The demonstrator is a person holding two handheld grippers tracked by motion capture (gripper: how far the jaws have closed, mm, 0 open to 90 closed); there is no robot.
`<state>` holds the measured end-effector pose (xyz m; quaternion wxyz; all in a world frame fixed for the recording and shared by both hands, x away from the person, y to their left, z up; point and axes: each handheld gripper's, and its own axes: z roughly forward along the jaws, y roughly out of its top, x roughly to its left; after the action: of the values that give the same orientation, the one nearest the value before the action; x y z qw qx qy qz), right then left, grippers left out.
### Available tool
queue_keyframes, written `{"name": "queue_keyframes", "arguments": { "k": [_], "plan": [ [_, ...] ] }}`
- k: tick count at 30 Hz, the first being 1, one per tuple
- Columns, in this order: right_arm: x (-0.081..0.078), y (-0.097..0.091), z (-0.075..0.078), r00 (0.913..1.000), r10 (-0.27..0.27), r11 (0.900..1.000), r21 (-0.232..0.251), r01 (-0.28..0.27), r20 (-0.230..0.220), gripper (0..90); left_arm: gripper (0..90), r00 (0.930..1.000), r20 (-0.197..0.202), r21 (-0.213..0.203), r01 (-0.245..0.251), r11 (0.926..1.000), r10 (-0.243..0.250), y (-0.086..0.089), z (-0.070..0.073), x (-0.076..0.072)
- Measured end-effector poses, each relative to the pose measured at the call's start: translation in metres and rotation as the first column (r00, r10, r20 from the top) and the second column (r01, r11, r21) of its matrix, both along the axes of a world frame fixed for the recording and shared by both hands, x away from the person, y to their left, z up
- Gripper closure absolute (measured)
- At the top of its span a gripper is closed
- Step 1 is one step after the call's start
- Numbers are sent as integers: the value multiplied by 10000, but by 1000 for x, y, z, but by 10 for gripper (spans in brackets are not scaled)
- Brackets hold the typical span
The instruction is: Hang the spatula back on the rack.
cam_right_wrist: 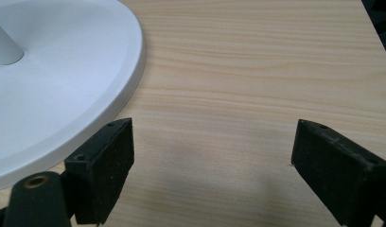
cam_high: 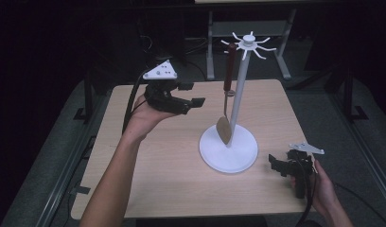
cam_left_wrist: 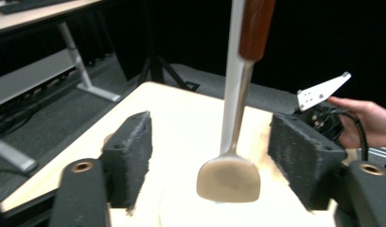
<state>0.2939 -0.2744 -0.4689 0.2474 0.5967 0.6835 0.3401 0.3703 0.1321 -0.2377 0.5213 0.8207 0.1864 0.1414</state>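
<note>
High view: one pale wooden desk (cam_high: pixel 162 156) carries one white rack (cam_high: pixel 229 146), a round base with a single upright pole topped by a ring of hooks. One spatula (cam_high: pixel 226 94) with a dark red-brown handle hangs from a hook, its metal blade low beside the pole, just above the base. Two grippers are in sight. The left gripper (cam_high: pixel 195 94) is held up off the desk, its fingers spread and pointing toward the spatula, which hangs a little beyond their tips, apart from them. The right gripper (cam_high: pixel 275 164) sits low near the desk's edge, its fingers spread and pointing at the rim of the rack's base, close to it with nothing between them.

Left gripper view: two black fingers (cam_left_wrist: pixel 134 156) rise from the bottom, standing wide apart. The spatula (cam_left_wrist: pixel 231 175) hangs in the gap between them but farther off, touching neither pad; its blade is nearer the right-hand finger than the other. The pole runs just behind the spatula's shaft. Beyond the right-hand finger, the other hand (cam_left_wrist: pixel 366 118) holds the second gripper with its grey plate.

Right gripper view: two fingers (cam_right_wrist: pixel 108 165) are spread wide over bare desk (cam_right_wrist: pixel 257 71), empty between. One curved edge of the rack's base (cam_right_wrist: pixel 73 85) lies just beyond the left-hand finger.
</note>
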Motion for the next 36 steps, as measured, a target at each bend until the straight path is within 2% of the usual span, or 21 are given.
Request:
{"name": "queue_keyframes", "arguments": {
  "k": [4, 10, 12, 22, 23, 24, 25, 26, 27, 30, 31, 32, 35, 36],
  "plan": [
    [0, 0, 0, 10000, 17, 10000, -36, -17, 17, 133, 226, 9993, -139, 247, -346, 9991, 349, 10, -11, -8],
    [0, 1, 0, 10000, -6, 10000, -35, 6, 26, 133, 192, 9971, -318, 370, -683, 9970, 695, 20, -23, -14],
    [0, 1, 0, 10000, -4, 10000, -41, 5, 39, 133, 193, 9953, -471, 375, -825, 9959, 842, 26, -31, -18],
    [0, 2, 1, 10000, -9, 10000, -22, 9, 32, 133, 196, 9892, -690, 528, -1258, 9906, 1293, 43, -58, -32],
    [-1, 2, 1, 10000, 2, 10000, -32, -1, 38, 133, 196, 9871, -701, 512, -1409, 9887, 1443, 49, -65, -36],
    [-1, 2, 1, 10000, 0, 10000, -35, 1, 36, 133, 196, 9871, -701, 512, -1409, 9887, 1443, 49, -65, -36],
    [-1, 2, 1, 10000, 1, 10000, -37, -1, 24, 133, 196, 9841, -815, 442, -1546, 9870, 1578, 55, -73, -39],
    [0, 2, 0, 10000, -11, 10000, -40, 11, 35, 133, 196, 9841, -815, 442, -1546, 9870, 1578, 55, -73, -39],
    [0, 2, 0, 10000, -17, 10000, -38, 17, 27, 133, 196, 9815, -840, 398, -1693, 9848, 1722, 61, -81, -41],
    [-1, 1, 0, 10000, 1, 10000, -73, 0, 48, 133, 196, 9797, -887, 385, -1770, 9835, 1798, 67, -88, -44],
    [-1, 2, 0, 10000, -12, 10000, -43, 12, 27, 133, 197, 9775, -929, 449, -1861, 9815, 1896, 73, -94, -46],
    [-1, 2, 0, 10000, -12, 10000, -43, 12, 27, 133, 196, 9775, -929, 449, -1861, 9815, 1896, 73, -94, -46],
    [-1, 1, 1, 10000, -32, 10000, -48, 32, 22, 133, 197, 9690, -1088, 601, -2162, 9745, 2217, 84, -109, -51],
    [-1, 1, 1, 10000, -32, 10000, -48, 32, 22, 133, 197, 9690, -1088, 601, -2162, 9745, 2217, 84, -109, -51]
  ]
}}
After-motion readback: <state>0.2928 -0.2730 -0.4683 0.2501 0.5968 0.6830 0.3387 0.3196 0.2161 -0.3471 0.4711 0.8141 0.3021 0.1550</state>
